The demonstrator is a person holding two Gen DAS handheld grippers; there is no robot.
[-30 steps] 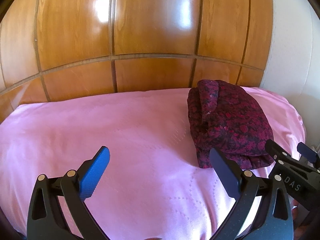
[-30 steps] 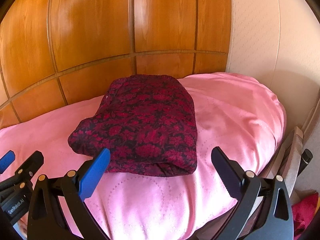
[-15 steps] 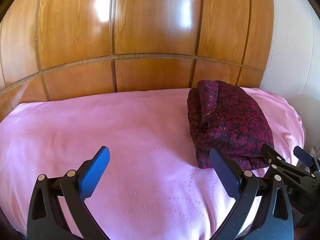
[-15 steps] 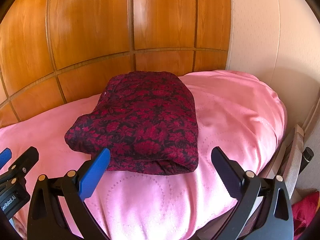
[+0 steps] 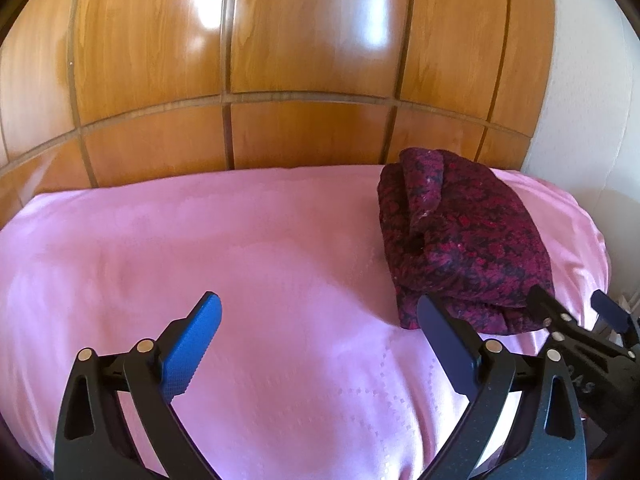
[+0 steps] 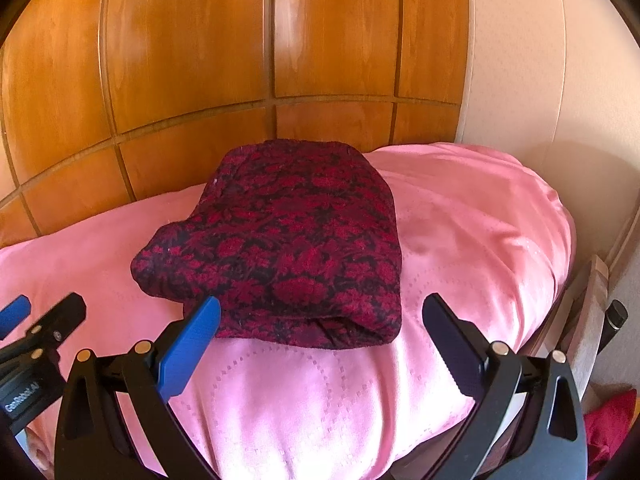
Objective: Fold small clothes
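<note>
Over pink bedspread (image 5: 280, 264) | both grippers level, fingers spread | folded garment (image 6: 288, 240) untouched

glossy wood panelling (image 5: 304, 60), pink bedspread (image 5: 200, 248), cream wall (image 6: 520, 60)

both views are bright with daylight, and 2 white glare patches sit on the glossy wood panels (image 5: 304, 52) in the left wrist view. strong fisheye bending curves the panel seams and darkens the corners. the right wrist view is warmer and slightly soft, with faint sheen on the pink bedcover (image 6: 480, 216).
</note>
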